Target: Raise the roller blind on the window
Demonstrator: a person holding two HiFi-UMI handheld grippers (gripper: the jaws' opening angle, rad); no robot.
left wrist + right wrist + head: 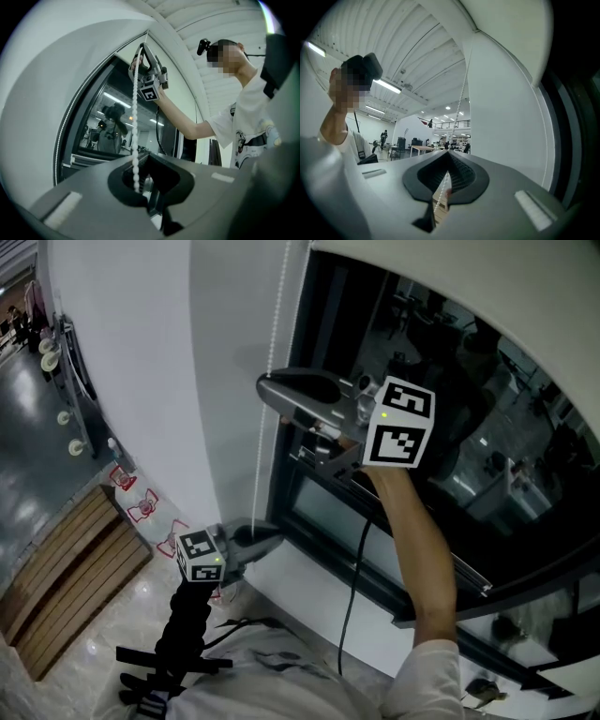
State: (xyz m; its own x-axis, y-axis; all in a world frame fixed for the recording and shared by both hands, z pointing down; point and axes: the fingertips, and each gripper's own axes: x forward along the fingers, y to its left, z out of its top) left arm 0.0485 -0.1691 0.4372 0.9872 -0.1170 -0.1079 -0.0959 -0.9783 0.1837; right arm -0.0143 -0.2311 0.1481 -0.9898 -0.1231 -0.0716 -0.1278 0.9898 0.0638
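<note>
White beads form the blind's chain [261,451], which hangs down the wall [159,381] just beside the left edge of the dark window [450,427]. The right gripper [266,388] is held high against this chain, level with the upper part of the glass. Its jaws are fully closed with the chain clamped between them. In the right gripper view the beads rise from the jaw tips toward the ceiling and reappear below, through the recess behind the tips. The left gripper [272,533] is held lower, near the white sill [309,592], on the same strand. In the left gripper view the chain drops from the right gripper straight into the recess between the left jaws, whose tips are closed together on it. The strand between the two grippers runs nearly straight. A white surface [469,287] borders the top of the window; whether it is the blind's fabric cannot be determined.
</note>
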